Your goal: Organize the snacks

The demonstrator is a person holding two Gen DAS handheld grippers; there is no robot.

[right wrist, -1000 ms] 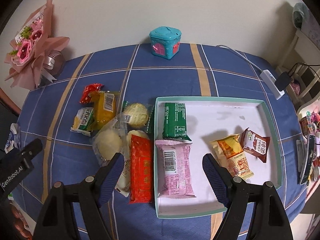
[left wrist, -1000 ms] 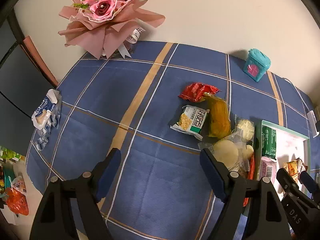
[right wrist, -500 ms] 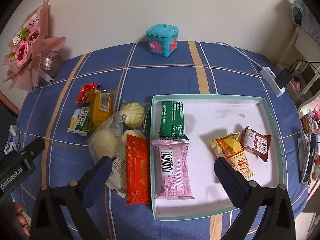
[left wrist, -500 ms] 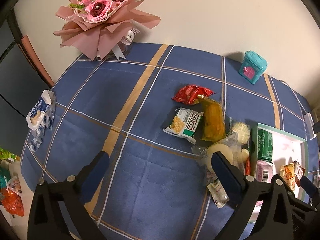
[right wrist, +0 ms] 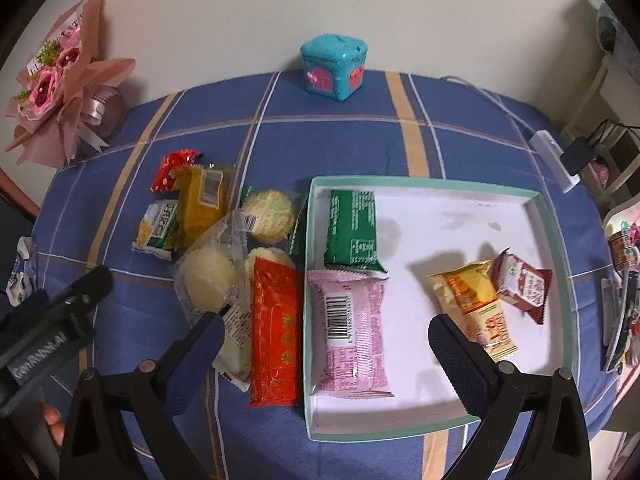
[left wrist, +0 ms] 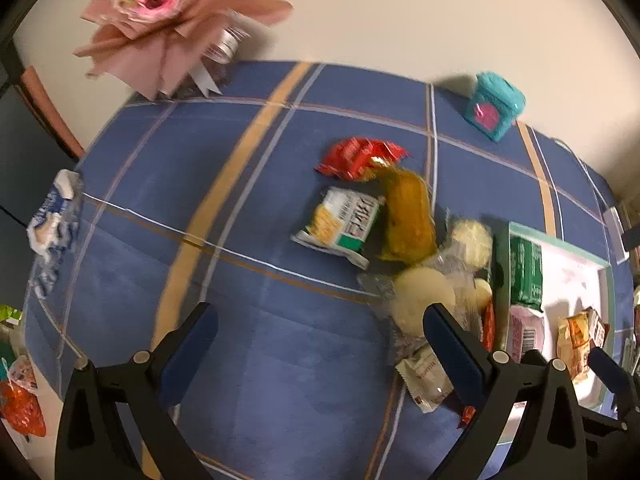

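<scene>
Left gripper (left wrist: 320,330) spread wide, empty, over bare blue cloth (left wrist: 280,360). Loose snack heap (right wrist: 216,248) mid-table, just left of tray: red packet (right wrist: 276,332) alongside tray wall. Right gripper (right wrist: 326,338) spread wide, empty, above pink packet (right wrist: 350,332) inside teal-rimmed tray (right wrist: 554,240); green packet (right wrist: 352,228), two small packets also inside.

Matt woven cloth over the tabletop (right wrist: 344,148); glossy crinkled plastic on the red packet (right wrist: 276,332); matt cardboard tray (right wrist: 550,236); pink paper round the bouquet (right wrist: 60,92).
</scene>
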